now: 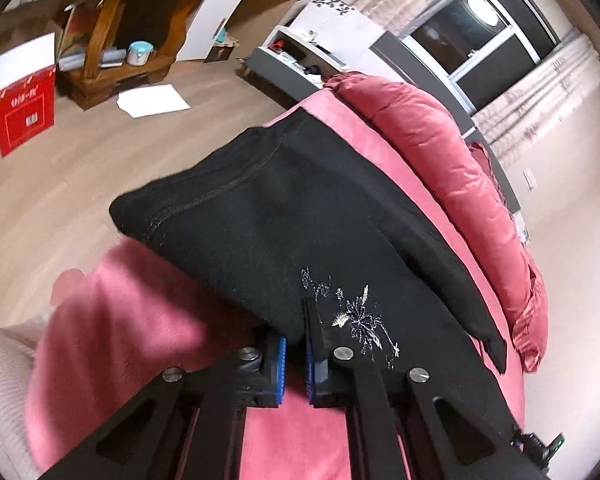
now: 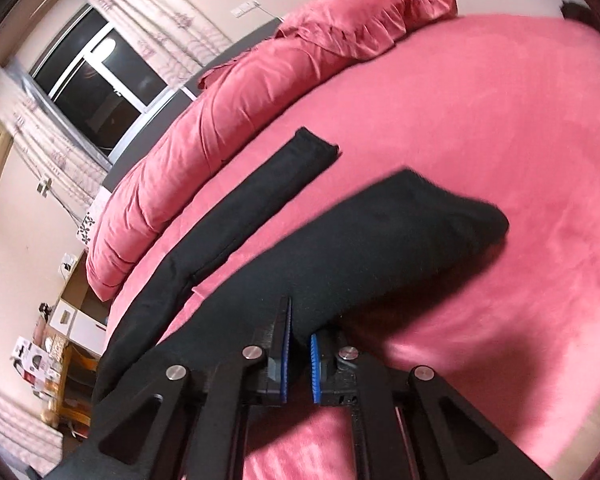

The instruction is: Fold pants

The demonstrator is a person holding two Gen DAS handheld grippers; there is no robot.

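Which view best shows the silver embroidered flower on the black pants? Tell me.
Left wrist view. The silver embroidered flower sits sharp and unobstructed on the black pants, just right of the left gripper. The right wrist view shows only plain black fabric, no embroidery.

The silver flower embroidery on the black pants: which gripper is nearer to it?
Left. The left gripper is shut on the pants right beside the embroidery. The right gripper grips plain black cloth; no embroidery shows there.

One pair of black pants point(image 1: 284, 216) lies on one pink bed point(image 2: 480, 128), with two grippers, left gripper point(image 1: 296, 354) and right gripper point(image 2: 300, 354), one pink quilt point(image 2: 204, 120), one window point(image 2: 100, 80) and one red box point(image 1: 24, 116).
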